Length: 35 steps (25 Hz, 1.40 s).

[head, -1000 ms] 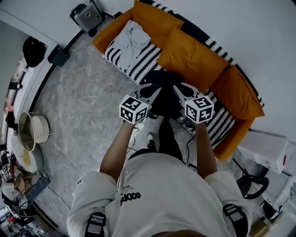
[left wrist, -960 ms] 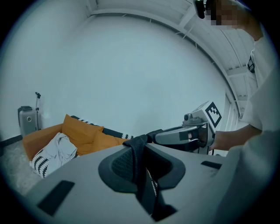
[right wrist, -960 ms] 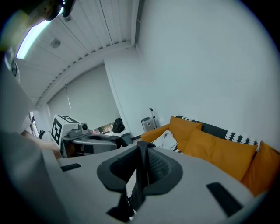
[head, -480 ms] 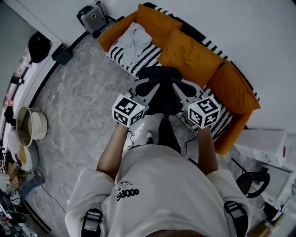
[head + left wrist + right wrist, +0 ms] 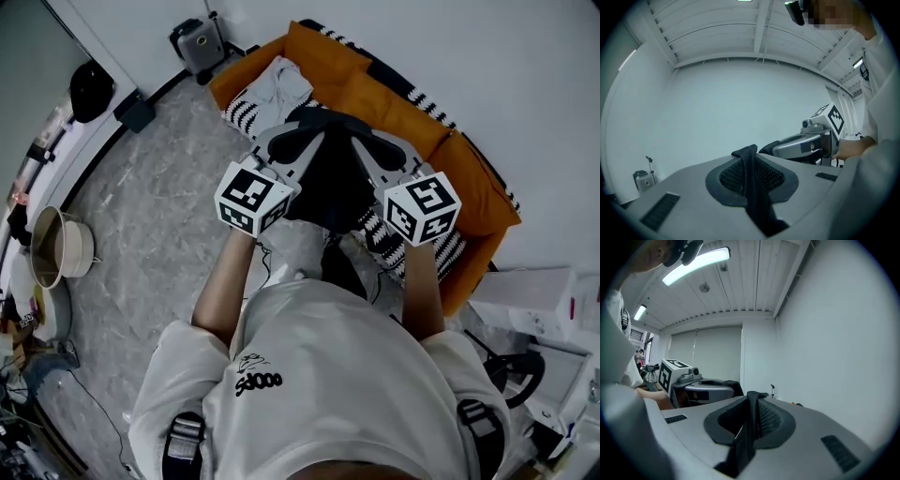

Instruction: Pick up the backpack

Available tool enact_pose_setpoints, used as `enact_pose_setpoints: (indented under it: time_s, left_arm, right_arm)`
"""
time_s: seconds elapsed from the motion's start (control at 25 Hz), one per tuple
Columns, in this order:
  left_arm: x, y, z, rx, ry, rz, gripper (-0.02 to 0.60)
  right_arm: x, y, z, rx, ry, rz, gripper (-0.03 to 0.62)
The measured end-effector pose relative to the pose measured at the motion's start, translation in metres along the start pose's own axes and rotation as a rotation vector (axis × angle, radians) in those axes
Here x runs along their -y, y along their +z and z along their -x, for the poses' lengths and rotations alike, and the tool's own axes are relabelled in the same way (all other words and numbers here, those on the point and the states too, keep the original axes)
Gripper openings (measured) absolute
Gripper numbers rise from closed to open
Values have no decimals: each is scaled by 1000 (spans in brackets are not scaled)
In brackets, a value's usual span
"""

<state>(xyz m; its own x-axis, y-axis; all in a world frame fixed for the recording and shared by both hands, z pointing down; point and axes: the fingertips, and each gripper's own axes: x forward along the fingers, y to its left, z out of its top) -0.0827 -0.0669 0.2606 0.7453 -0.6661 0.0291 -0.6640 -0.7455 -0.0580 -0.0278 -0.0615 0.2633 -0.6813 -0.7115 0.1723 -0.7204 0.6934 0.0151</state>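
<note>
A black backpack (image 5: 330,183) hangs in the air in front of the person, above the orange sofa (image 5: 473,192). My left gripper (image 5: 278,150) holds it at its left side and my right gripper (image 5: 378,155) at its right side. In the left gripper view a black shoulder strap (image 5: 753,197) is pinched between the grey jaws of that gripper (image 5: 747,161). The right gripper view shows another black strap (image 5: 746,437) clamped the same way in that gripper (image 5: 752,404). Both grippers point roughly level, side by side.
A striped black-and-white cover (image 5: 246,114) and a grey garment (image 5: 281,80) lie on the sofa seat. A small dark appliance (image 5: 197,39) stands by the wall, a round basket (image 5: 58,251) at the left, a white box (image 5: 534,298) and a chair base (image 5: 511,375) at the right.
Both grippers have risen together with the backpack, which has come up off the sofa seat and now hangs higher and closer to the head camera.
</note>
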Motion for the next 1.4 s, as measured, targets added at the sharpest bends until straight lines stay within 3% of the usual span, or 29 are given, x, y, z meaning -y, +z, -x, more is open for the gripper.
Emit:
enact_pose_setpoints:
  time_s: [0.36,0.8,1.4]
  left_arm:
    - [13,43,24,39,26,-27,57]
    - [35,89,52,116,1,-97,55]
    - [20,84,51,112,3,-88,54]
  right_arm:
    - [-29,38,23,30,2,64,64]
    - [-54,78,44,99,14,103,64]
    - [-52,76,27,91,38,106,63]
